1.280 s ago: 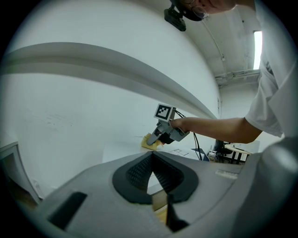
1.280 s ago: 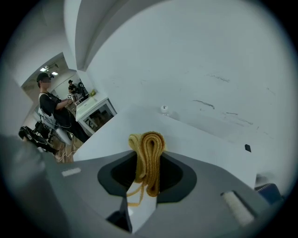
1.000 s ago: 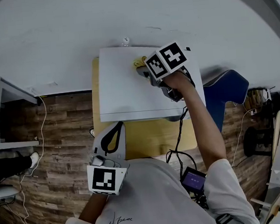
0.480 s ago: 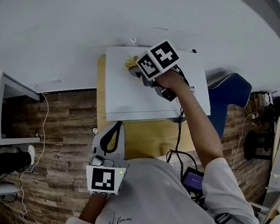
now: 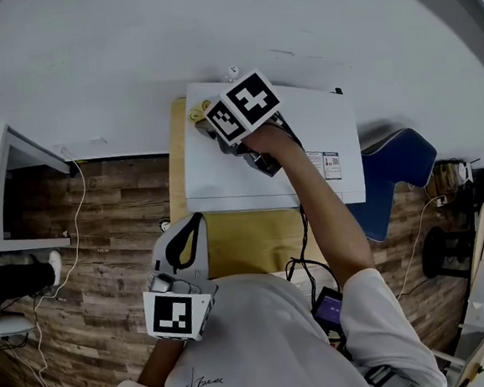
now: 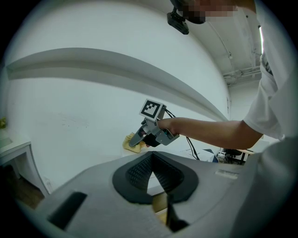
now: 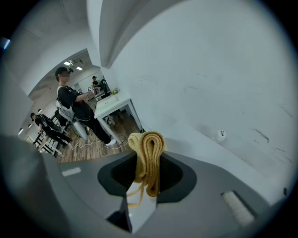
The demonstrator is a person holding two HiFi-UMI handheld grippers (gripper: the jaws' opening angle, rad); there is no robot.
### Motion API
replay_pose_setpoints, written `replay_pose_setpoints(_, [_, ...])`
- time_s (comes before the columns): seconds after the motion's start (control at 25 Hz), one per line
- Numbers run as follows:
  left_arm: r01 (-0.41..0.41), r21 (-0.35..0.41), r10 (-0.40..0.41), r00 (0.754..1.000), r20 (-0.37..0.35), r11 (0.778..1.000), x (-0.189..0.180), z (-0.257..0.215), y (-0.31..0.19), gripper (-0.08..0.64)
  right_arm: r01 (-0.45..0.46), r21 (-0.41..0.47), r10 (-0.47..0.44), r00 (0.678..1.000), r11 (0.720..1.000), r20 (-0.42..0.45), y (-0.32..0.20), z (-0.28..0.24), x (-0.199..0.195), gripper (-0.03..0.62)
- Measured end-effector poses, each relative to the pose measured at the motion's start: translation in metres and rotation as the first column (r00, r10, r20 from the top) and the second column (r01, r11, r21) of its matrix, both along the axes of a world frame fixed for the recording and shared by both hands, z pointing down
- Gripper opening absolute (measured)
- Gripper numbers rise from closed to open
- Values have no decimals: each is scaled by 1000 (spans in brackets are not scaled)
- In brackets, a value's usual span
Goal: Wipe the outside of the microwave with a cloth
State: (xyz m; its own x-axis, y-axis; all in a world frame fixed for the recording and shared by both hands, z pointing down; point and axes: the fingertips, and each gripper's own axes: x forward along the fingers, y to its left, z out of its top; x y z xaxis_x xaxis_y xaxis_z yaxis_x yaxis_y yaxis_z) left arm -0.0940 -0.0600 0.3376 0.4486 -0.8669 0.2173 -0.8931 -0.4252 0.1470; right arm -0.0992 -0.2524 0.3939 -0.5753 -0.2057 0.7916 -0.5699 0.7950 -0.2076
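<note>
Seen from above, a plain white wall point(image 5: 211, 31) fills the upper half of the head view and a wood-plank floor point(image 5: 102, 234) runs below it, with a white desk point(image 5: 6, 192) at the left edge and a blue seat point(image 5: 395, 162) at the right. Against the wall stands a small table point(image 5: 246, 243) with a yellowish top. On it sits the white microwave point(image 5: 290, 167), its broad flat top facing up and a small sticker point(image 5: 324, 164) near its right edge. The casing looks hard, smooth and heavy enough to stay put under a wiping stroke. The right gripper point(image 5: 211, 128) reaches over the microwave's top at the far left corner, close to the wall. Its jaws are closed on a folded yellow cloth point(image 7: 148, 158), which stands up between them in a thick loop with a loose end hanging below. The cloth looks soft, light and limp, so it is best pinched across its folded bulk, as it is here, leaving the loop free to press flat on the casing. The left gripper point(image 5: 193, 226) hangs low by the person's body, apart from the microwave, its jaws drawn together with nothing between them. In the right gripper view, a few people point(image 7: 74, 104) stand far off beside other desks.
</note>
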Motion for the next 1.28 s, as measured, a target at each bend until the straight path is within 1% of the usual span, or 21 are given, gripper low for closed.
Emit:
replay_pose_setpoints(0.16, [3, 2, -3, 1000, -3, 1000, 0, -2, -1, -9, 40, -22, -39, 998, 999, 52, 10, -2, -21, 117])
replay_pose_setpoints(0.28, [5, 2, -5, 1000, -1, 1000, -1, -3, -2, -9, 78, -49, -71, 989, 996, 128, 22, -14, -32, 118])
replay_pose_setpoints(0.36, [5, 3, -5, 1000, -3, 1000, -2, -2, -2, -9, 83, -54, -72, 982, 995, 175, 28, -26, -28, 118])
replay_pose_setpoints(0.44, [-3, 6, 3, 1000, -4, 1000, -1, 0, -2, -9, 66, -33, -59, 982, 997, 178, 29, -36, -13, 120])
replay_pose_setpoints(0.56, [-27, 10, 27, 1000, -3, 1000, 7, 0, -2, -9, 18, -2, -17, 989, 1000, 145, 27, -43, 27, 120])
replay_pose_setpoints(0.68, [-56, 10, 56, 998, -8, 998, 20, 1, -2, -8, -66, 14, 64, 992, 998, 112, 23, -45, 82, 120])
replay_pose_setpoints(0.8, [-89, 12, 89, 996, -9, 996, 33, 2, 0, -9, -151, 38, 147, 985, 988, 88, 21, -47, 140, 120])
replay_pose_setpoints(0.92, [-124, 13, 124, 992, -2, 992, 48, 2, 4, -9, -231, 61, 227, 971, 971, 70, 23, -49, 197, 121])
replay_pose_setpoints(1.04, [-148, 7, 148, 989, 5, 989, 56, 3, 3, -9, -315, 80, 312, 949, 946, 43, 19, -46, 249, 121])
replay_pose_setpoints(1.16, [-159, 6, 159, 987, 12, 987, 62, 5, 3, -9, -365, 97, 365, 931, 926, 15, 16, -39, 290, 121])
replay_pose_setpoints(1.28, [-167, 7, 167, 986, 17, 986, 69, 3, 6, -8, -398, 121, 405, 913, 909, -41, 18, -32, 323, 121])
